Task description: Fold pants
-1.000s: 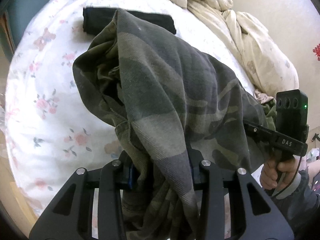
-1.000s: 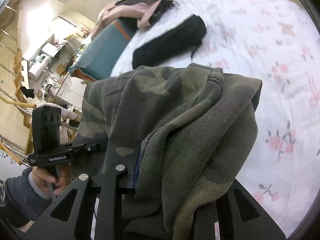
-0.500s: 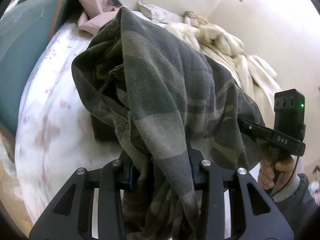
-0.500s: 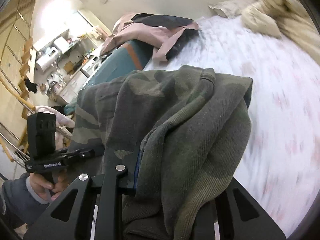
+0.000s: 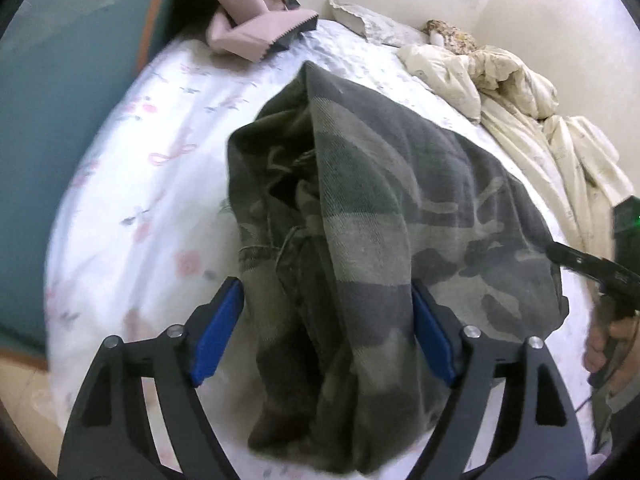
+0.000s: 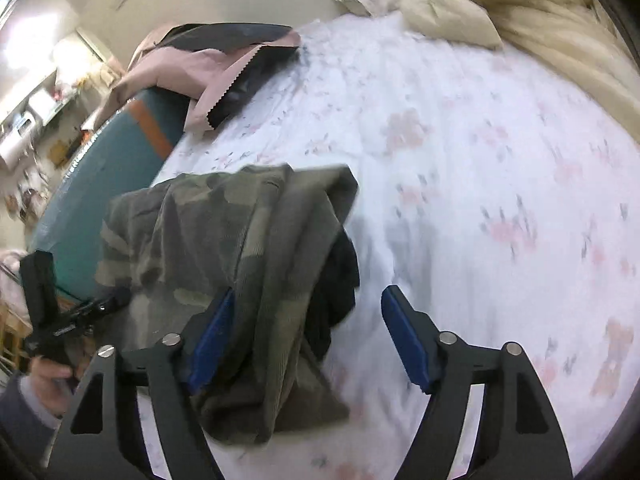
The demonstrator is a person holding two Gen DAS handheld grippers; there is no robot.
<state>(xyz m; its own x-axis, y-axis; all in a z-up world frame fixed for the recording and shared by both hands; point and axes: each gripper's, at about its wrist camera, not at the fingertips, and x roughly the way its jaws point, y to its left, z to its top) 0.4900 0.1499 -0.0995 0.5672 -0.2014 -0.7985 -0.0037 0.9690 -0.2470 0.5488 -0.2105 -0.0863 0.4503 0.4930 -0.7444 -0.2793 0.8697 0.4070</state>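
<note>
Both tools had let go since a second ago: then each was clamped on the camouflage pants, and now the blue pads stood wide apart. Largest in view was the bed with its white floral sheet, and the pants lay bunched on it as a folded heap near its foot. Beyond the pants, a cream duvet was piled along the wall side of the bed, and a pink and black garment hung over the teal board at the opposite edge. Around the near end of the pants, the left tool straddled the cloth, fingers spread. The right tool was equally wide, its left pad against the pants and its right pad over bare sheet.
</note>
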